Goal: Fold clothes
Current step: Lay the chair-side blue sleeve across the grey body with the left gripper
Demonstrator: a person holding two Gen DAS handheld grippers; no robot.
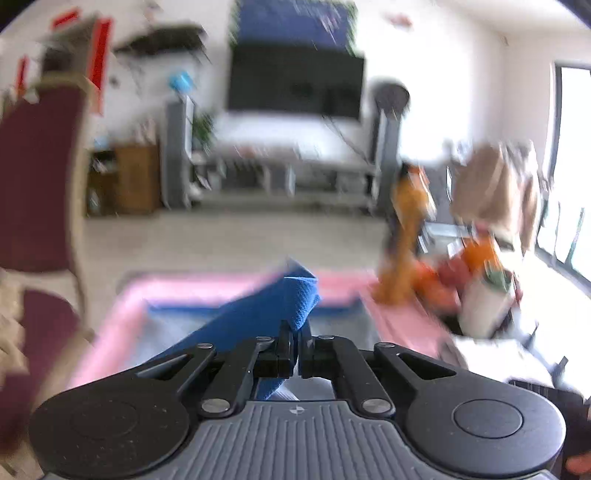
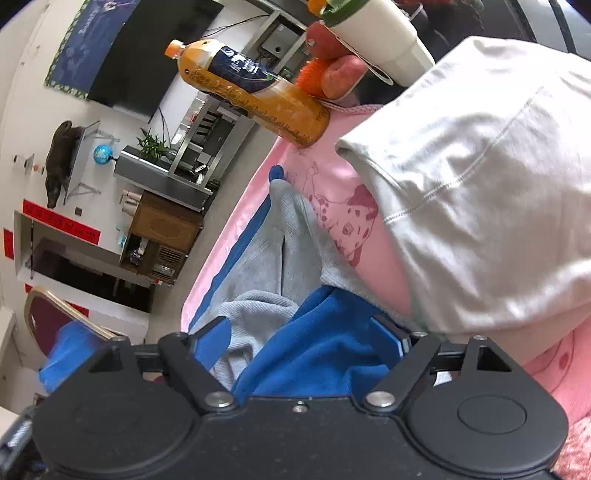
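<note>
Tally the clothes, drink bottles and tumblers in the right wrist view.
Clothes: 2 (blue-and-grey garment, white garment)
Drink bottles: 1 (orange bottle)
Tumblers: 1 (white tumbler)
Total: 4

Left wrist view: seen from just behind the left gripper (image 1: 297, 350), aimed slightly downward across the pink cloth (image 1: 122, 317) toward a television (image 1: 295, 81). Right wrist view: rolled sideways, close above the blue garment (image 2: 325, 332). Shared: cloth, garment, orange bottle (image 2: 255, 92), television.
</note>
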